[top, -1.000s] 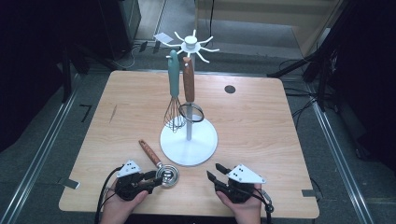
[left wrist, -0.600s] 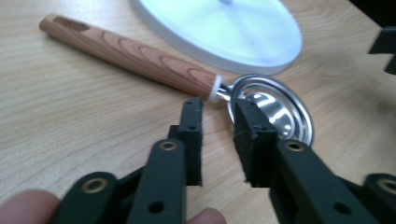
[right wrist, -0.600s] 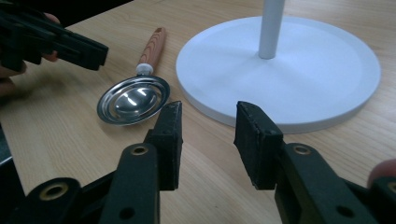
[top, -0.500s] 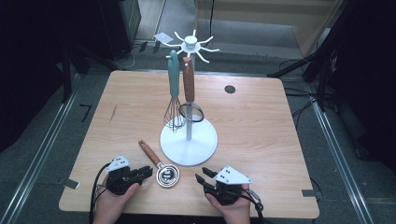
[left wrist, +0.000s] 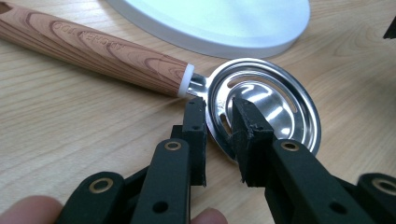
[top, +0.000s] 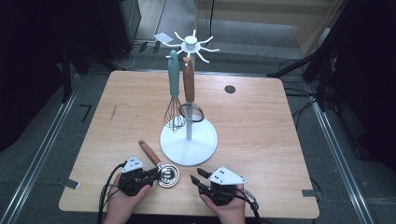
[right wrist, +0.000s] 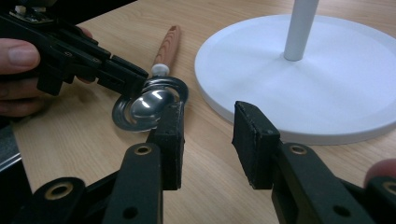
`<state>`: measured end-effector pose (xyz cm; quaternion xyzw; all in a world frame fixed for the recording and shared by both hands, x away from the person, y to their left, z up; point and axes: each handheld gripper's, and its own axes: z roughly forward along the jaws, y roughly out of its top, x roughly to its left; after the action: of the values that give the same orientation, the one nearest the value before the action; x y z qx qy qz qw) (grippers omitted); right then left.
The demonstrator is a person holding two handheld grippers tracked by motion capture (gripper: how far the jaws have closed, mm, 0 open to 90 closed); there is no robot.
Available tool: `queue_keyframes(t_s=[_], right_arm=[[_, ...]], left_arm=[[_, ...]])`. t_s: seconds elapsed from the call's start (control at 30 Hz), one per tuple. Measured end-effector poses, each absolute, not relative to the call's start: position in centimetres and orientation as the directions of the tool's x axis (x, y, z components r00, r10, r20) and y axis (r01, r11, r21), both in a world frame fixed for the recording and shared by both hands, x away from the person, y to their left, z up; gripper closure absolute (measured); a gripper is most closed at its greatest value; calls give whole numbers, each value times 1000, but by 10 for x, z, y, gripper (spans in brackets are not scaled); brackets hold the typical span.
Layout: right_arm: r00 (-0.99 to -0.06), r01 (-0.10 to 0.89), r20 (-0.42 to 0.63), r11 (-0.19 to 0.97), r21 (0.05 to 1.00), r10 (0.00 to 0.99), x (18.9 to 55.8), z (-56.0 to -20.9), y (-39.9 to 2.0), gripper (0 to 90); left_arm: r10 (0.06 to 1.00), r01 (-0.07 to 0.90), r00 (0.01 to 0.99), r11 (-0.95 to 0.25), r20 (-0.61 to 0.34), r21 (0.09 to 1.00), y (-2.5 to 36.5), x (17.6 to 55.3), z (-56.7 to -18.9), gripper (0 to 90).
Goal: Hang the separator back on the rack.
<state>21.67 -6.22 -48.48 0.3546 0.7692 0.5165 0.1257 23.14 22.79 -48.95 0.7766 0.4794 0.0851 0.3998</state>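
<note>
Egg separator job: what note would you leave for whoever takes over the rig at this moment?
Left tongs: have just been closing and now pinch the rim of the egg separator, one jaw inside the bowl, one outside.
Right tongs: also just narrowed, nothing between the jaws, open, beside the stand base.
Things: the separator lies on the table in front of the base. A whisk and a wood-handled utensil hang on the stand.
Done: the separator is gripped.
Left: probably lifting it and hanging it on a free hook.

Wood-grain handle (left wrist: 93,49), silver bowl (left wrist: 266,105), black tongs (left wrist: 219,135).
</note>
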Motion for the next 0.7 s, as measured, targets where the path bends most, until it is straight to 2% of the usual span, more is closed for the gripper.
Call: queue_keyframes(t_s=[0.13,0.27,0.5,0.7], right_arm=[[-736,410,175,225,884,654,212,-485,-57,668],[-749,410,178,235,881,638,209,-486,-52,768],[-748,450,194,270,852,634,209,-492,-44,887],[-753,473,177,335,815,634,211,-501,-35,900]], left_arm=[[803,677,539,-234,-253,697,220,225,-491,764],[798,674,546,-239,-254,699,206,217,-491,747],[749,658,595,-245,-292,712,188,209,-492,708],[714,633,634,-257,-298,730,191,207,-490,670]])
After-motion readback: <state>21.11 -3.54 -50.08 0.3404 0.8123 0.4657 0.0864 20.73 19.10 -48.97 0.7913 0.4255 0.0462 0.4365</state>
